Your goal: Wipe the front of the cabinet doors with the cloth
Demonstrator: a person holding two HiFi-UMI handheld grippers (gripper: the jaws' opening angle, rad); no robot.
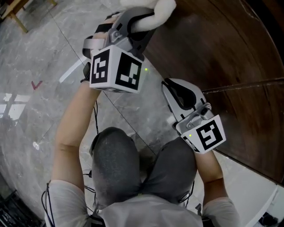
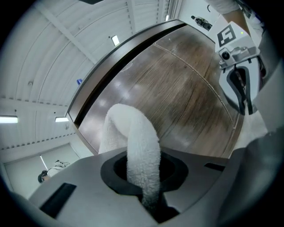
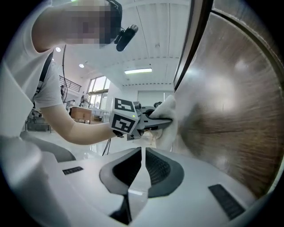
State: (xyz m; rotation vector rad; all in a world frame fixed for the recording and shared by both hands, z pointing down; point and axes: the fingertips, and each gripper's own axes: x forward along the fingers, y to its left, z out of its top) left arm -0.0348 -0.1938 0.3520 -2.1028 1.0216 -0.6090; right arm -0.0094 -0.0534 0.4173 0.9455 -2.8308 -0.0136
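A white fluffy cloth (image 1: 156,9) is clamped in my left gripper (image 1: 141,20), which is shut on it at the top of the head view. In the left gripper view the cloth (image 2: 133,137) arches out of the jaws and presses on the dark brown wooden cabinet door (image 2: 186,88). My right gripper (image 1: 172,88) hangs lower, beside the door (image 1: 222,57), jaws shut and empty. In the right gripper view its closed fingertips (image 3: 143,153) point up along the door (image 3: 235,111) toward the left gripper and cloth (image 3: 167,119).
Grey marble floor (image 1: 40,66) spreads to the left, with a wooden furniture leg (image 1: 17,15) at the top left corner. A seam (image 1: 248,84) runs across the cabinet front. A white plinth (image 1: 250,190) lies below the cabinet. The person's knees (image 1: 115,164) are just under the grippers.
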